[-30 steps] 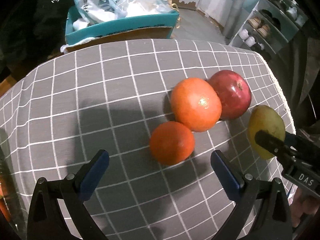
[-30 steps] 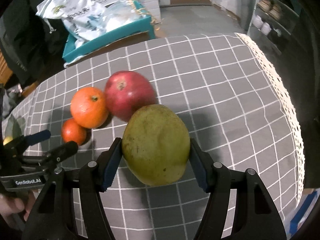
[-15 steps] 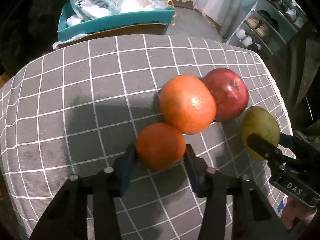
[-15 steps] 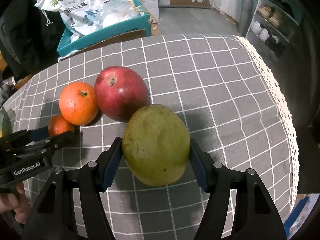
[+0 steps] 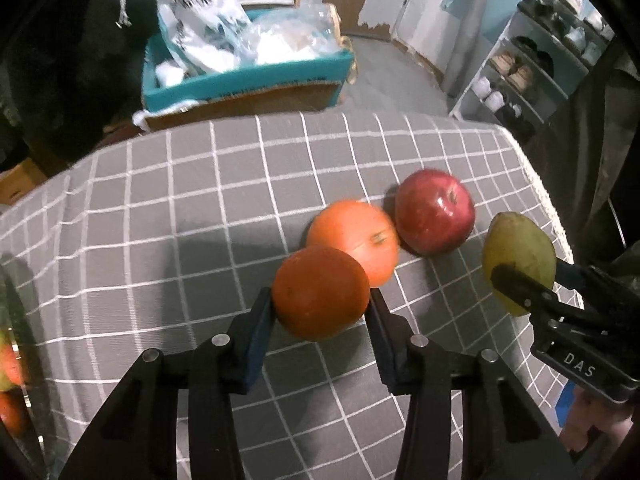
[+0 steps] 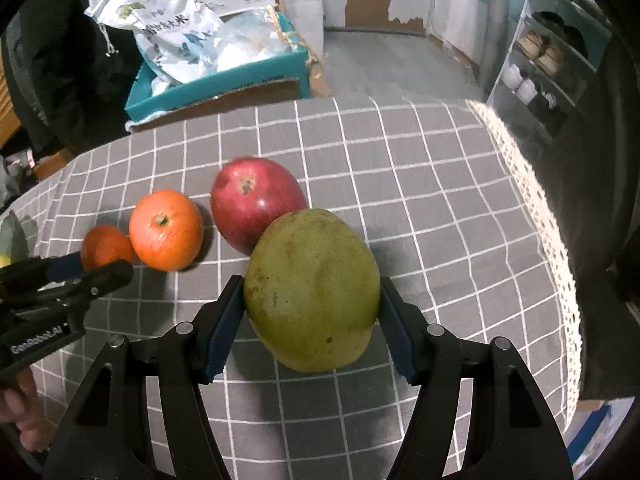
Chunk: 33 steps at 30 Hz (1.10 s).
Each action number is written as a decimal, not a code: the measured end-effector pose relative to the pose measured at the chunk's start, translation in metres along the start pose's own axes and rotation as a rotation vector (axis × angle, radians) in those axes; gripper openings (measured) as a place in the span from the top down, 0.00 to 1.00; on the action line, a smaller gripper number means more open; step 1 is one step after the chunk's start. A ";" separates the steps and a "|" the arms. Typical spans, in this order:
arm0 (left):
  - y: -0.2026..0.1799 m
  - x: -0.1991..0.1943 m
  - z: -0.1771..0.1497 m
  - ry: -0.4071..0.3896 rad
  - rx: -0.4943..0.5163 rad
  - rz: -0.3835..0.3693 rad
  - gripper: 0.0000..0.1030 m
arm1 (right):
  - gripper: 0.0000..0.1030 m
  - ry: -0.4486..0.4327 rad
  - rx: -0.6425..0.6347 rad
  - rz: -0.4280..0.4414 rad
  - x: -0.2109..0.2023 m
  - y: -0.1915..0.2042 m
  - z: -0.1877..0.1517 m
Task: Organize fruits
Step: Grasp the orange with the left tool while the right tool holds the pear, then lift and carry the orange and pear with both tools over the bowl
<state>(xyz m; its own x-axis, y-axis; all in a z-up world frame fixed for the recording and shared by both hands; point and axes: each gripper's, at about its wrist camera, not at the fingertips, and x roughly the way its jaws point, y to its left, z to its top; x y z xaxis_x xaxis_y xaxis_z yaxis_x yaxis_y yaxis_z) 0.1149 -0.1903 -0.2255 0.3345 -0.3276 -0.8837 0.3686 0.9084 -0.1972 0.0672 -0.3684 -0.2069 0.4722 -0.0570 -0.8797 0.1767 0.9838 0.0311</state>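
Between the two blue pads of the left gripper sits a small orange, pinched on both sides; the jaws are narrow and pressed against its skin. Whether the fruit is clear of the cloth cannot be told. Just beyond that gripper's tips, and touching the small fruit from behind in the left wrist view, lies a larger orange. Beyond it and to the right rests a red apple, its stem dimple facing up, close against the larger orange.

Off to the right of the left gripper, the right gripper holds a green mango, its jaws set moderately wide and both blue pads flat against the mango's sides. From the right wrist view, the apple lies just past the mango's far left edge, the larger orange further left, and the small orange furthest left, partly hidden behind the left gripper's black fingers.

Beneath both tools spreads a grey tablecloth with a white grid and a lace edge on the right. Past the far edge of the table stands a teal box stuffed with white plastic bags. Far right of both tools, a shelf unit holds shoes.
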 end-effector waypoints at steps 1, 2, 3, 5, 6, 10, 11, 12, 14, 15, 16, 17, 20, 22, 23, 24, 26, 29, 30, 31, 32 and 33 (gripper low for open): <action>0.001 -0.007 0.000 -0.012 -0.002 0.003 0.55 | 0.37 -0.006 -0.003 0.000 -0.003 0.001 0.001; 0.002 -0.011 0.000 -0.021 -0.003 0.005 0.55 | 0.37 -0.016 -0.008 0.001 -0.008 0.003 0.002; 0.002 -0.016 0.000 -0.028 -0.004 0.007 0.55 | 0.37 -0.024 -0.011 0.002 -0.011 0.005 0.003; 0.004 -0.027 -0.002 -0.046 -0.005 0.013 0.55 | 0.37 -0.044 -0.019 0.005 -0.019 0.008 0.005; 0.004 -0.031 -0.002 -0.052 -0.005 0.015 0.55 | 0.37 -0.051 -0.022 0.006 -0.023 0.010 0.006; 0.006 -0.051 -0.003 -0.088 -0.001 0.027 0.55 | 0.37 -0.088 -0.033 0.015 -0.038 0.016 0.010; 0.006 -0.056 -0.003 -0.096 -0.001 0.028 0.55 | 0.37 -0.100 -0.037 0.016 -0.043 0.018 0.011; 0.007 -0.060 -0.003 -0.102 -0.001 0.029 0.55 | 0.37 -0.109 -0.041 0.018 -0.048 0.019 0.012; 0.007 -0.070 -0.004 -0.121 -0.001 0.033 0.55 | 0.37 -0.127 -0.048 0.023 -0.056 0.022 0.015; 0.008 -0.075 -0.004 -0.130 -0.002 0.034 0.55 | 0.37 -0.138 -0.051 0.026 -0.060 0.024 0.016; 0.008 -0.080 -0.004 -0.140 -0.001 0.037 0.55 | 0.37 -0.146 -0.054 0.028 -0.064 0.026 0.016; 0.008 -0.086 -0.005 -0.151 0.000 0.039 0.55 | 0.37 -0.156 -0.057 0.031 -0.068 0.028 0.017; 0.009 -0.100 -0.006 -0.180 0.002 0.043 0.55 | 0.37 -0.183 -0.064 0.035 -0.080 0.032 0.020; 0.011 -0.110 -0.006 -0.196 0.001 0.043 0.55 | 0.37 -0.200 -0.069 0.040 -0.089 0.034 0.020; 0.011 -0.113 -0.006 -0.202 -0.001 0.043 0.55 | 0.37 -0.212 -0.071 0.041 -0.094 0.036 0.021; 0.012 -0.116 -0.006 -0.208 -0.004 0.042 0.55 | 0.37 -0.221 -0.073 0.043 -0.098 0.037 0.021; 0.014 -0.123 -0.007 -0.223 -0.008 0.041 0.55 | 0.37 -0.242 -0.077 0.045 -0.108 0.039 0.021; 0.016 -0.135 -0.009 -0.245 -0.008 0.046 0.55 | 0.37 -0.265 -0.084 0.047 -0.119 0.041 0.021; 0.016 -0.138 -0.010 -0.250 -0.008 0.047 0.55 | 0.37 -0.273 -0.087 0.048 -0.123 0.043 0.021; 0.016 -0.143 -0.011 -0.259 -0.007 0.049 0.55 | 0.37 -0.282 -0.090 0.049 -0.128 0.044 0.021; 0.016 -0.146 -0.011 -0.264 -0.007 0.049 0.55 | 0.37 -0.288 -0.093 0.050 -0.131 0.044 0.021; 0.018 -0.149 -0.012 -0.271 -0.007 0.050 0.55 | 0.37 -0.293 -0.095 0.051 -0.134 0.045 0.021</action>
<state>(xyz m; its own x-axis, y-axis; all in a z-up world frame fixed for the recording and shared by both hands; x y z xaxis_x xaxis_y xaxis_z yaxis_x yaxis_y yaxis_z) 0.0607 -0.1223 -0.1025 0.5721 -0.3385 -0.7470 0.3398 0.9268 -0.1597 0.0297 -0.3199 -0.0777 0.7097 -0.0399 -0.7034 0.0714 0.9973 0.0155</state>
